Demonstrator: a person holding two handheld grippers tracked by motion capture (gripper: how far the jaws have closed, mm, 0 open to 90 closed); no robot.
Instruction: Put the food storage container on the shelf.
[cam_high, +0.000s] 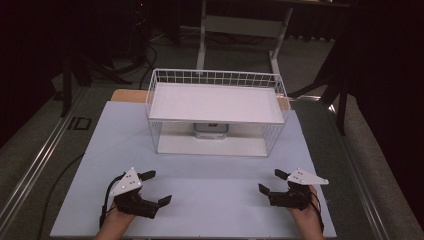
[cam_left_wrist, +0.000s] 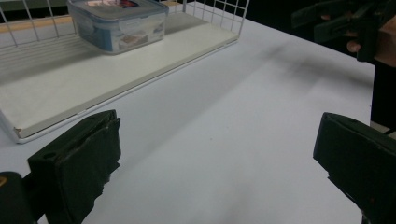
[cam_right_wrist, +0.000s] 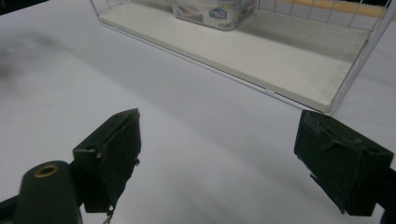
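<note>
A white wire rack (cam_high: 216, 102) with two shelves stands at the back middle of the white table. On its lower shelf sits a clear plastic lidded container (cam_high: 211, 130) (cam_left_wrist: 119, 23) (cam_right_wrist: 212, 11). My left gripper (cam_high: 156, 188) (cam_left_wrist: 217, 158) rests open near the front left, nothing between its jaws. My right gripper (cam_high: 272, 181) (cam_right_wrist: 217, 154) rests open near the front right, also holding nothing. The right gripper (cam_left_wrist: 345, 23) with a hand appears far off in the left gripper view.
The white table top (cam_high: 210, 200) spreads between the grippers and the rack. The rack's lower shelf (cam_left_wrist: 93, 79) (cam_right_wrist: 280, 56) has bare room beside the container. Dark floor, cables and a table frame (cam_high: 240, 30) lie beyond.
</note>
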